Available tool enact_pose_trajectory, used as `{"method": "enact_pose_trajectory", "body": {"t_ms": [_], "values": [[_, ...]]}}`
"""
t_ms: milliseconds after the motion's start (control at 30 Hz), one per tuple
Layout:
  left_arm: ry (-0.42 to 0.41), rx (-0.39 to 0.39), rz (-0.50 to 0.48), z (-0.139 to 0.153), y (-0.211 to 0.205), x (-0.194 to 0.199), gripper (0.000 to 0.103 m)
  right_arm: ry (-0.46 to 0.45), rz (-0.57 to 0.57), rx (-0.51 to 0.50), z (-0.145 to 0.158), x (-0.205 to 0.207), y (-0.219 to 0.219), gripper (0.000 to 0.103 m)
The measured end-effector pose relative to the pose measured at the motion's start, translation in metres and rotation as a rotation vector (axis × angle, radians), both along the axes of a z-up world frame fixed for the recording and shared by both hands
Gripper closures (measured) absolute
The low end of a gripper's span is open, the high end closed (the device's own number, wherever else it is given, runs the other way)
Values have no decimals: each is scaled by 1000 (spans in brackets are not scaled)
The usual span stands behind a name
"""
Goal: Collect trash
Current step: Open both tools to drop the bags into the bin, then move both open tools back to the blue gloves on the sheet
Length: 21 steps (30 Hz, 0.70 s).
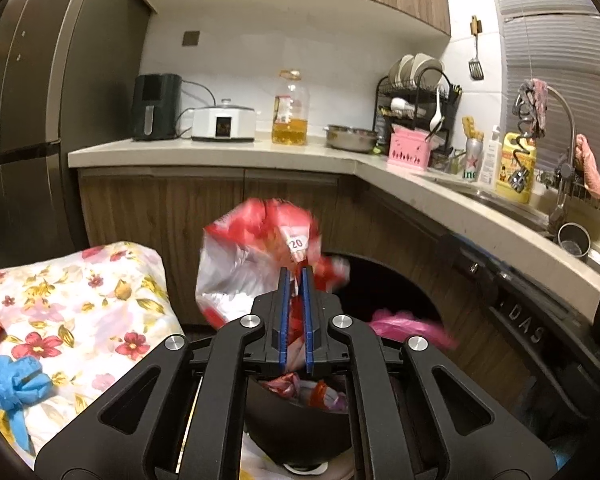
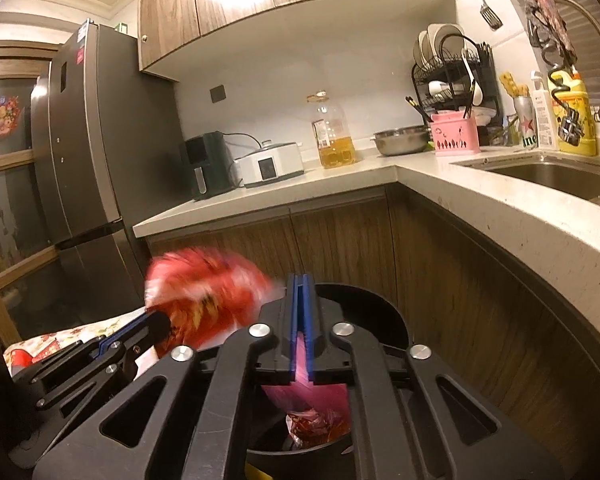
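I keep my left gripper (image 1: 295, 270) nearly closed on the red wrapper (image 1: 256, 256) and my right gripper (image 2: 299, 278) pinching the pink bag (image 2: 300, 344), both above the black bin (image 2: 360, 304) for dropping.

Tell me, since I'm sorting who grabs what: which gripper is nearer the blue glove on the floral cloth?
Left. The left gripper holds a red wrapper just beside the cloth bearing the blue glove; the right gripper sits farther off, over the bin.
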State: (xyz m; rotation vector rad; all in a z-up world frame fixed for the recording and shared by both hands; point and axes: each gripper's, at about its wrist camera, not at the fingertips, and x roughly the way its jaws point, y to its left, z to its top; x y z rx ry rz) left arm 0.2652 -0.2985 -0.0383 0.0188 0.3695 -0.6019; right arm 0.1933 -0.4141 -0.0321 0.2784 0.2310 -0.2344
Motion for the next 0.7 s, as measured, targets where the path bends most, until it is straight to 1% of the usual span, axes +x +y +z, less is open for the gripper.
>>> {"method": "enact_pose_trajectory", "body": {"t_ms": [33, 67, 100, 133, 167, 200, 233, 267, 300, 333, 400, 433, 567, 700], "values": [[2, 5, 5, -2, 1, 1, 95, 3, -2, 2, -1, 0, -1, 87], [5, 8, 12, -3, 2, 2, 93, 5, -4, 4, -2, -1, -1, 85], [10, 7, 19, -4, 4, 3, 86, 5, -5, 5, -2, -1, -1, 80], [16, 3, 29, -6, 6, 4, 76, 6, -6, 4, -2, -2, 0, 79], [21, -2, 38, -6, 9, 5, 70, 9, -8, 2, -3, -2, 0, 78], [25, -9, 48, -7, 13, 6, 62, 12, -9, 2, -3, -3, 1, 76], [28, -11, 55, -8, 16, 6, 56, 13, -9, 3, -3, -3, 2, 71], [30, -11, 61, -8, 19, 6, 53, 15, -9, 2, -4, -4, 4, 68], [30, -11, 70, -8, 22, 5, 46, 16, -12, -4, -4, -5, 6, 63], [26, -13, 85, -8, 27, 3, 42, 15, -10, -8, -4, -6, 7, 62], [26, -9, 106, -9, 35, 0, 37, 20, -7, -15, -4, -8, 11, 59], [26, -6, 116, -8, 37, -2, 35, 20, -5, -17, -5, -9, 12, 55], [32, -8, 154, -7, 55, -10, 30, 19, 2, -36, -6, -15, 21, 47], [26, -12, 199, -6, 73, -22, 26, 12, 9, -47, -5, -22, 31, 35]]}}
